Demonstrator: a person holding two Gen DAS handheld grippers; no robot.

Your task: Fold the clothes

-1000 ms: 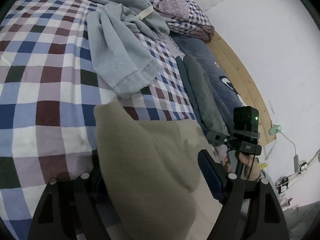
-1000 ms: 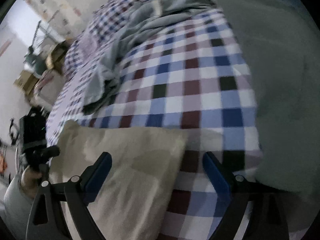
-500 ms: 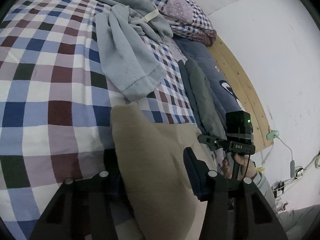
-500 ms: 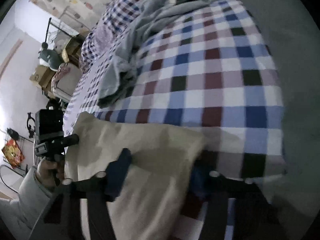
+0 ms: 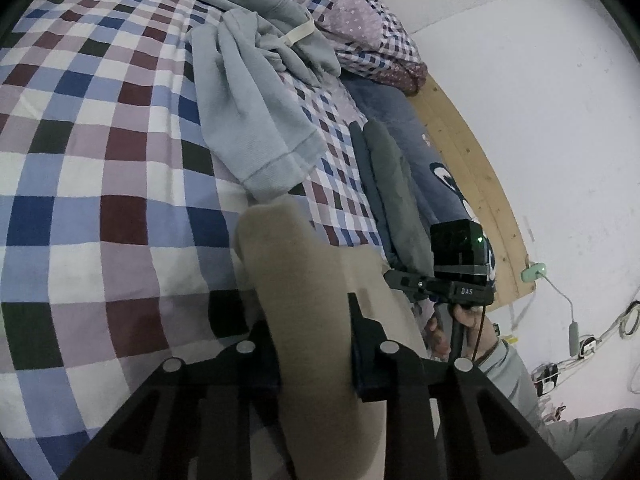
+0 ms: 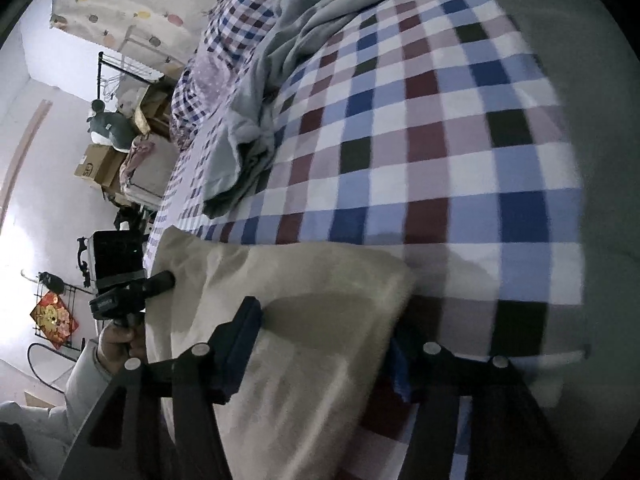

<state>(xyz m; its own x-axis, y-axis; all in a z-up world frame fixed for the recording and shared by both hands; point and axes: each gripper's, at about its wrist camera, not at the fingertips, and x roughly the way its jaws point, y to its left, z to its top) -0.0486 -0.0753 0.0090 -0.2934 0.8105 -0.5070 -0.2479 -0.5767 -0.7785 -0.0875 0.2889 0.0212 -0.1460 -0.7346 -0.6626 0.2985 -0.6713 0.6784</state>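
A beige cloth lies at the near edge of the checked bed cover. A raised fold of it stands between the fingers of my left gripper. Its jaws are closing and both pads press on the fold. In the right wrist view the same beige cloth has its far corner between the fingers of my right gripper. There the jaws stand wide and are opening, and the cloth lies flat between them, unpinched. The right finger is partly hidden behind the cloth's edge.
A crumpled grey-blue garment lies further up the bed. Folded dark grey clothes rest along the wooden bed frame. A checked pillow sits at the head. Cardboard boxes stand beside the bed. A person's hand holds the other gripper.
The left jaws have narrowed from wide apart onto a fold of the beige cloth, which now bunches up between them. The right jaws came in from fully wide, and that view tilted down.
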